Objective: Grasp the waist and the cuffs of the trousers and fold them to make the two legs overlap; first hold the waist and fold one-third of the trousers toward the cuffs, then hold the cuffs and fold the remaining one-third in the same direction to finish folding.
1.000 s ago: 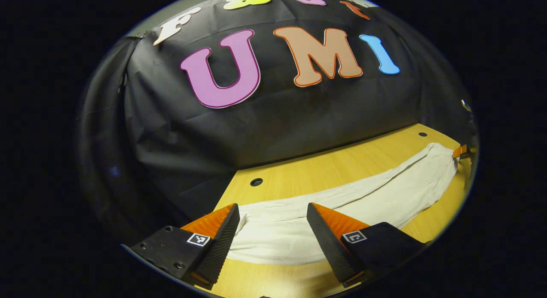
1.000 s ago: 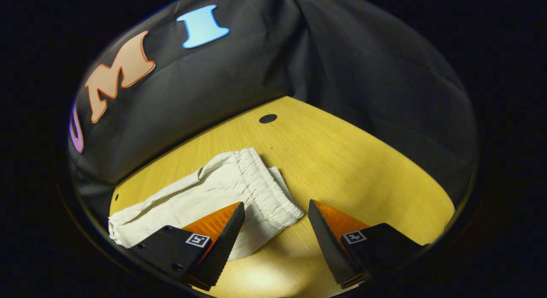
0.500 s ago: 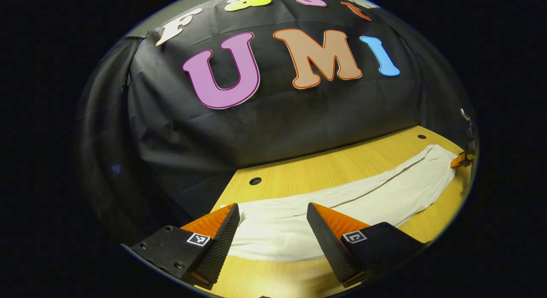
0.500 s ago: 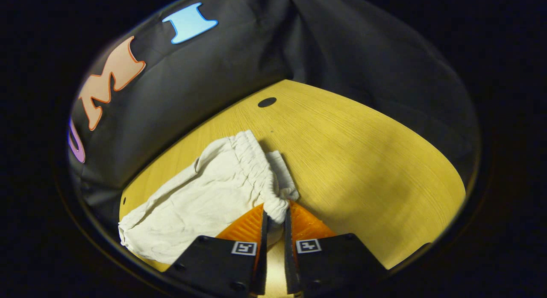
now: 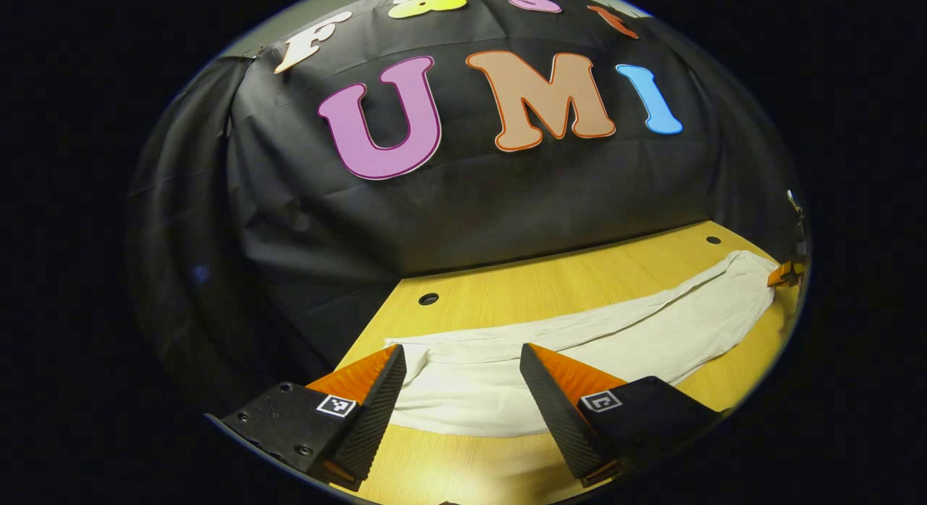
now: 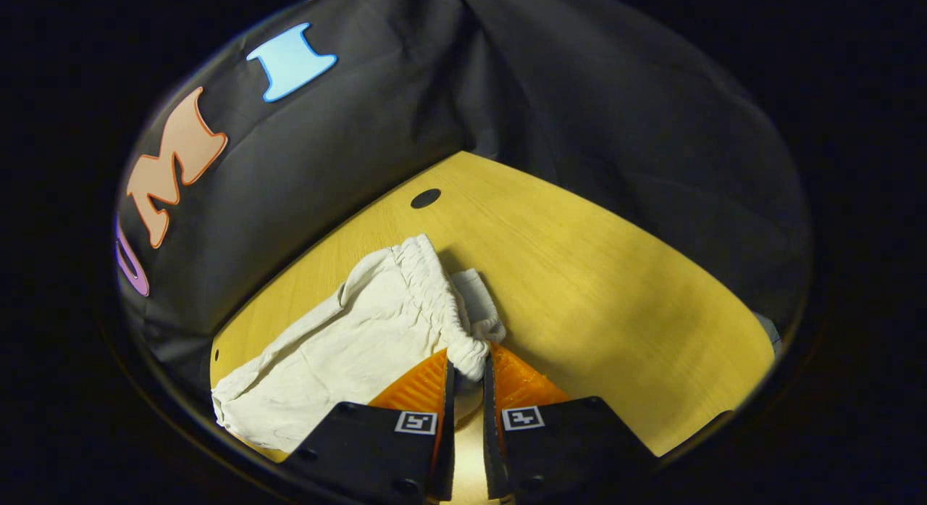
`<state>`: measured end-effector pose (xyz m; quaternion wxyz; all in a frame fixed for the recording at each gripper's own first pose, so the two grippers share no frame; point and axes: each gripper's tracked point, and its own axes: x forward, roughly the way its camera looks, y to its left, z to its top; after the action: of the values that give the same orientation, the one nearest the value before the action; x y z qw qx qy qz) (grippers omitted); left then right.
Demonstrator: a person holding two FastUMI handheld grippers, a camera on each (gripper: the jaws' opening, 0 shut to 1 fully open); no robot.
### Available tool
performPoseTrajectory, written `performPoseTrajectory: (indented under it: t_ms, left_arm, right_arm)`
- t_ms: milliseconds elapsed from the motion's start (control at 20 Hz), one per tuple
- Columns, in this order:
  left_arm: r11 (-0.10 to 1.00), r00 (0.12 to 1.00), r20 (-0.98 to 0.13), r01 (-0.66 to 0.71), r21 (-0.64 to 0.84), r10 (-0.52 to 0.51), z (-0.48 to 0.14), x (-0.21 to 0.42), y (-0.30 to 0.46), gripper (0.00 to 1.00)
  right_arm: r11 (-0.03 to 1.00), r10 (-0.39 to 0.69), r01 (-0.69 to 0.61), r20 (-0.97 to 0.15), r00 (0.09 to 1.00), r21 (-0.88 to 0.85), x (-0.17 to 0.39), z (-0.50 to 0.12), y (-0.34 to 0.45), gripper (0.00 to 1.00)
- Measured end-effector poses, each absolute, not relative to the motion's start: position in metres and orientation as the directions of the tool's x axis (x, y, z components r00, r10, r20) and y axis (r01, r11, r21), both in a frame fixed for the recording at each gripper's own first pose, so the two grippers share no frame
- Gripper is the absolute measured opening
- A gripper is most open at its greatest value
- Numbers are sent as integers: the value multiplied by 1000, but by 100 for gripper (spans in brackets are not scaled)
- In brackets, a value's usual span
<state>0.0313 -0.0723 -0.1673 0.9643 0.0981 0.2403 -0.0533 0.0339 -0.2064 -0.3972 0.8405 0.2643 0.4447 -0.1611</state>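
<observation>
Looking through the left gripper view, your left gripper gapes wide over the trousers' cuff end on the wooden table, gripping nothing. In the right gripper view, your right gripper pinches the waistband; no fold is made yet.

Stood in a dark booth: black cloth wall, creased, hung behind and round the far corner. Wooden table, yellow under warm light, ran up to it, with small round holes near its far edge.
</observation>
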Motion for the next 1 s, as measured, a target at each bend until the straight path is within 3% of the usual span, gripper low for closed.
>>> performPoseTrajectory:
  t_ms: [200,550,1000]
  left_arm:
    - [973,887,-456,162,163,-71,-159,38,-72,96]
    - [975,881,-462,177,132,-97,-164,48,-54,96]
    - [985,878,-472,145,92,-85,-174,47,-4,96]
  right_arm:
    - [819,-22,469,-799,601,331,54,-358,-199,19]
    - [860,72,304,-687,723,410,89,-281,-115,18]
    - [914,189,90,-609,770,397,109,-217,-6,19]
